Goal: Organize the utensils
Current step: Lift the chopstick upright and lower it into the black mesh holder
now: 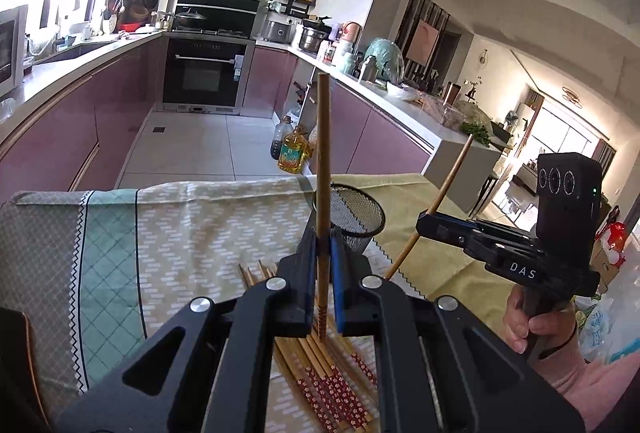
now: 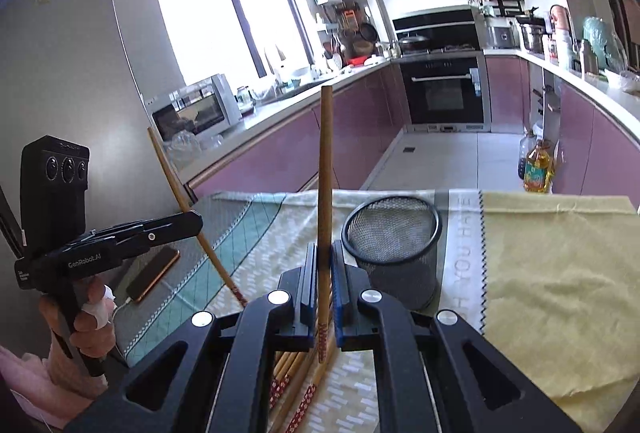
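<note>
Beside cup [image 2: 394, 245], above pile [image 1: 320, 385]: left gripper [image 1: 323, 253], right gripper [image 2: 325, 265], each clamped on one chopstick [image 1: 322, 169]; best lowered upright, one at a time.

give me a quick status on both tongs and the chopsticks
Left tongs shut on one chopstick, right tongs shut on another. Mesh cup empty, upright. Rest of pile on cloth. Path clear.

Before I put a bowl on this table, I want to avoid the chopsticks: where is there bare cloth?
Free: the yellow cloth right of the mesh cup, and the patterned cloth left of the cup, up to the teal band. Crowded: the near middle, where the chopstick pile lies under both grippers, and the left edge by the phone.
</note>
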